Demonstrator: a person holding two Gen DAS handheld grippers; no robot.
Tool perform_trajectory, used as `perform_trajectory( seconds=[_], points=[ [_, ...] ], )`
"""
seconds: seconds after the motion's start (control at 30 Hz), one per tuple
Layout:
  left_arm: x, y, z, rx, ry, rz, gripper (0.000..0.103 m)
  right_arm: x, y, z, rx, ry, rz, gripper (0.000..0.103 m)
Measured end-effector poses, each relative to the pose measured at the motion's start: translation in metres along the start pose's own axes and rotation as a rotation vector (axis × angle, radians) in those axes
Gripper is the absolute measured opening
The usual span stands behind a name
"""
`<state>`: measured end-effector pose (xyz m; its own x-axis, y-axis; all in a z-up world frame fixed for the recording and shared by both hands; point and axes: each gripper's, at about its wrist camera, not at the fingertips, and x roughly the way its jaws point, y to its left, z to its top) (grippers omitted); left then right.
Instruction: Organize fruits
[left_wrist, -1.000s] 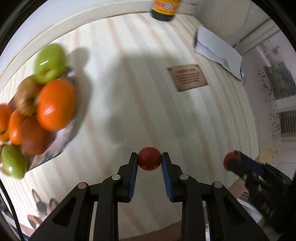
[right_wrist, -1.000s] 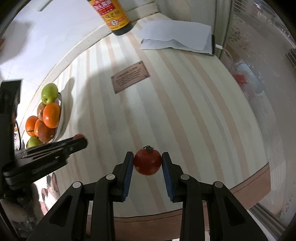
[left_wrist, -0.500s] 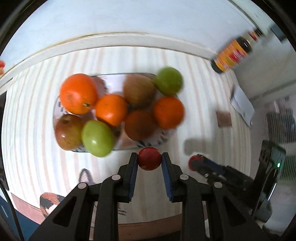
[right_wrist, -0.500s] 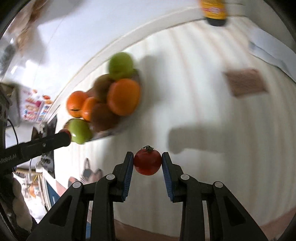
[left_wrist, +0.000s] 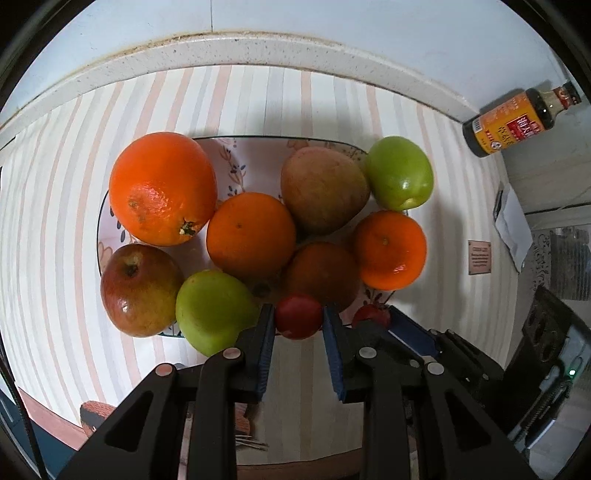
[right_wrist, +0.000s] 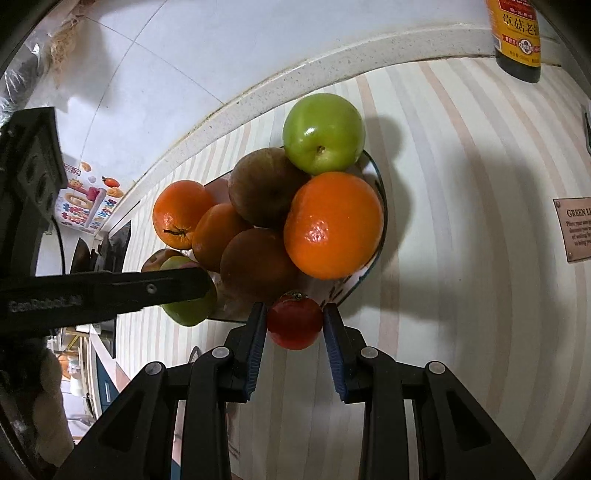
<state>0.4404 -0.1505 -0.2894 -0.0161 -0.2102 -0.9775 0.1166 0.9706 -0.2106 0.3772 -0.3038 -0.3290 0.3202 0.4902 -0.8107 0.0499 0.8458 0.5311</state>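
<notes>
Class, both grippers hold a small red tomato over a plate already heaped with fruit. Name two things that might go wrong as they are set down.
1. The plate is heaped; a tomato dropped on the pile may roll off onto the striped cloth.
2. The green apple sits high at the rim and a nudge could dislodge it.
3. The left gripper and right gripper are close together at the plate's near edge and may collide.

- The left gripper (left_wrist: 298, 321) has black plastic arms with triangular cut-outs, blue ribbed pads and silver screws.
- The right gripper (right_wrist: 294, 321) is built alike.
- The left gripper's side carries faint embossed lettering.
</notes>
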Motion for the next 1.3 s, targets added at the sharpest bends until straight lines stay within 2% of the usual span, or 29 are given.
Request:
perform_trajectory(
  seconds=[0.1, 0.37, 0.4, 0.43, 0.47, 0.5, 0.53, 0.57, 0.6, 0.67, 0.7, 0.8, 0.93, 1.13, 1.3],
  points=[
    [0.005, -0.002, 0.001, 0.011, 0.015, 0.021, 0.024, 0.003, 0.002, 0.002, -0.002, -0.002, -0.001, 0.034],
    [0.005, -0.001, 0.005, -0.038, 0.026, 0.023, 0.026, 0.002, 0.001, 0.004, 0.012, -0.019, -0.003, 0.037],
    [0.002, -0.001, 0.005, -0.038, 0.014, 0.027, 0.026, 0.0, -0.001, 0.004, 0.02, -0.021, -0.001, 0.048],
    [-0.002, -0.001, 0.004, -0.036, 0.001, 0.034, 0.028, -0.004, -0.001, 0.004, 0.027, -0.031, 0.002, 0.068],
    [-0.006, -0.001, 0.003, -0.035, -0.01, 0.036, 0.031, -0.007, -0.001, 0.004, 0.034, -0.039, -0.007, 0.077],
    [-0.011, -0.002, 0.001, -0.035, -0.027, 0.038, 0.036, -0.011, -0.002, 0.004, 0.047, -0.049, -0.01, 0.083],
    [-0.018, -0.003, 0.0, -0.032, -0.047, 0.043, 0.04, -0.014, -0.003, 0.004, 0.054, -0.054, -0.006, 0.083],
    [-0.025, -0.004, -0.002, -0.025, -0.071, 0.058, 0.05, -0.017, -0.003, 0.004, 0.057, -0.053, -0.01, 0.083],
    [-0.03, -0.004, -0.005, -0.021, -0.09, 0.068, 0.056, -0.022, -0.003, 0.004, 0.056, -0.048, -0.037, 0.084],
    [-0.043, -0.003, -0.012, -0.012, -0.136, 0.097, 0.083, -0.031, -0.001, 0.003, 0.043, -0.05, -0.082, 0.089],
    [-0.049, -0.003, -0.016, 0.001, -0.16, 0.129, 0.091, -0.035, 0.0, 0.002, 0.03, -0.049, -0.126, 0.094],
    [-0.062, 0.001, -0.031, 0.014, -0.218, 0.215, 0.095, -0.047, 0.009, 0.001, -0.017, -0.032, -0.241, 0.095],
    [-0.068, 0.017, -0.054, -0.03, -0.246, 0.232, 0.097, -0.066, 0.028, -0.002, -0.089, -0.041, -0.33, 0.097],
    [-0.085, 0.036, -0.087, -0.075, -0.285, 0.227, 0.097, -0.092, 0.061, -0.014, -0.143, -0.082, -0.363, 0.099],
    [-0.116, 0.039, -0.116, -0.062, -0.36, 0.213, 0.097, -0.127, 0.09, -0.035, -0.149, -0.137, -0.367, 0.099]
  ],
)
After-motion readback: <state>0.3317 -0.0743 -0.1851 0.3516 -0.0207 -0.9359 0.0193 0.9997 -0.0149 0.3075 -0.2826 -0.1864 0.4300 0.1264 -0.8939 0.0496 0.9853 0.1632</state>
